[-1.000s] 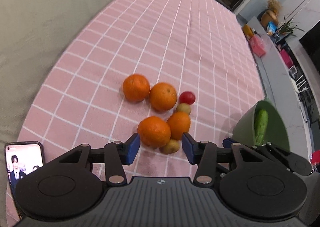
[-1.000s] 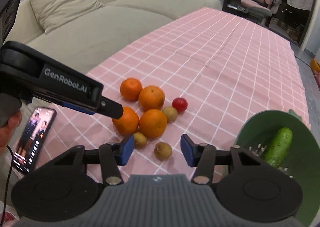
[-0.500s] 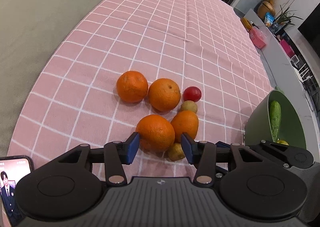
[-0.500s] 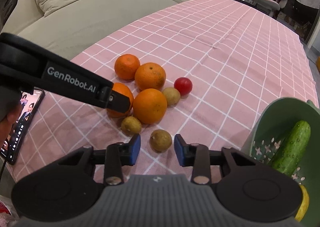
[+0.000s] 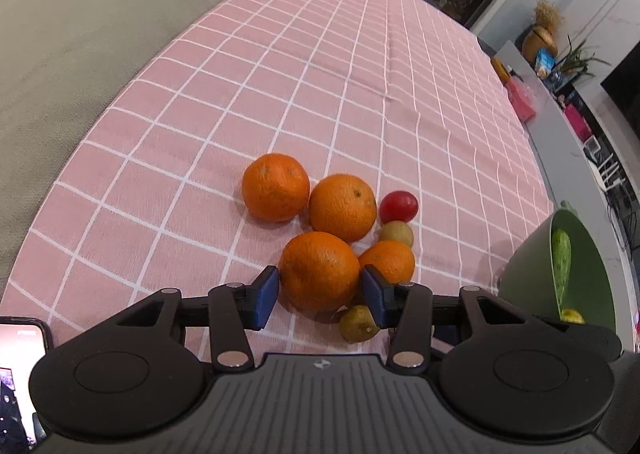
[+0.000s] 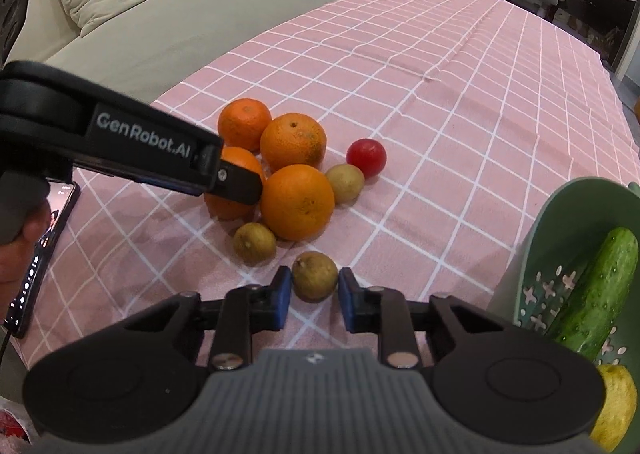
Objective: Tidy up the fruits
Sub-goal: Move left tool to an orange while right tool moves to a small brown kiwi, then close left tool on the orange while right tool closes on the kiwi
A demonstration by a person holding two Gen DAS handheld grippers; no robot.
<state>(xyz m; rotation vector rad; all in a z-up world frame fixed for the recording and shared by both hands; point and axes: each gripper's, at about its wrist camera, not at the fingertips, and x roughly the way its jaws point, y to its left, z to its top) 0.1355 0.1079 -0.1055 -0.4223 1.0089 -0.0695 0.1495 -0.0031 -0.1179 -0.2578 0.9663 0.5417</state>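
Right wrist view: "GenRobot.AI" marks the left tool (image 6: 256,186), jaws bracketing an orange (image 5: 319,271); right tool (image 6: 314,290) just clamped a brown fruit (image 6: 315,275).

tablecloth (image 5: 320,86): pink, white grid | oranges (image 5: 319,271): orange | colander (image 6: 560,238): green | cucumber (image 6: 596,290): green

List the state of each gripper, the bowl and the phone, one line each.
Right gripper: jaws have just been closing, now shut on a small brown fruit.
Left gripper: open around an orange.
Green bowl: tilted, holding a cucumber.
Phone: screen lit.
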